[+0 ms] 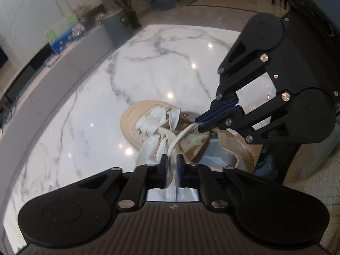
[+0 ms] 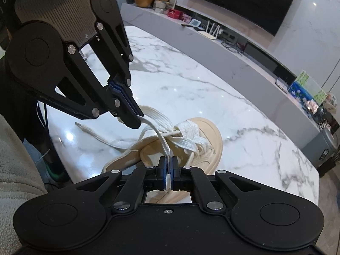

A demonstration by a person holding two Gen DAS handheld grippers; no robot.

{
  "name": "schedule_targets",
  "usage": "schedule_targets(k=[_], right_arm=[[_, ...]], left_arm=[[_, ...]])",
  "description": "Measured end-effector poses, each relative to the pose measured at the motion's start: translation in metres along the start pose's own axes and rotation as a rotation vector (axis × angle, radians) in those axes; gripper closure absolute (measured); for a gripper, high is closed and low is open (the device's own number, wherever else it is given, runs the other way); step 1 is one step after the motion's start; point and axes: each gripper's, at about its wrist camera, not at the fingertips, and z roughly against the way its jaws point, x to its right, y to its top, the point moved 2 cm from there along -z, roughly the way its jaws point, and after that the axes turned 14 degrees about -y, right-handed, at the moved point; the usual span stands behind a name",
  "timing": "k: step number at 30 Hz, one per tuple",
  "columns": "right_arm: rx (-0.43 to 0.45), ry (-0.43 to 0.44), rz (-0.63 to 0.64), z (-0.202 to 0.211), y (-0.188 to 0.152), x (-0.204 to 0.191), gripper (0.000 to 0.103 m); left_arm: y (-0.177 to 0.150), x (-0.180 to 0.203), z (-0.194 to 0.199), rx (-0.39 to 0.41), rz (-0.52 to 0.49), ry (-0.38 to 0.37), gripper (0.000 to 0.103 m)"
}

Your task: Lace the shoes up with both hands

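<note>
A beige sneaker (image 1: 148, 125) with white laces lies on the marble table (image 1: 148, 68), toe pointing away in the left wrist view; it also shows in the right wrist view (image 2: 204, 140). My left gripper (image 1: 171, 165) is shut on a white lace (image 1: 161, 148) just above the shoe's tongue; it appears in the right wrist view (image 2: 136, 119) gripping a lace loop. My right gripper (image 2: 168, 163) is shut on another white lace strand (image 2: 163, 142); it appears in the left wrist view (image 1: 201, 125) pinching that lace at the shoe's right side. A loose lace end (image 2: 89, 130) trails on the table.
A grey sideboard (image 2: 233, 48) with a TV (image 2: 244, 2), boxes and a router runs behind the table. A bin (image 1: 116, 29), plant and water jug stand beyond the far table edge. The near table edge lies by the shoe's heel (image 1: 233, 148).
</note>
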Motion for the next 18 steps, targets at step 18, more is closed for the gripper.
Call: schedule_targets(k=[18], right_arm=[[0.035,0.001,0.088,0.012,0.003,0.003,0.102]], left_arm=[[0.025,0.028,-0.038,-0.082,-0.332,0.018,0.081]])
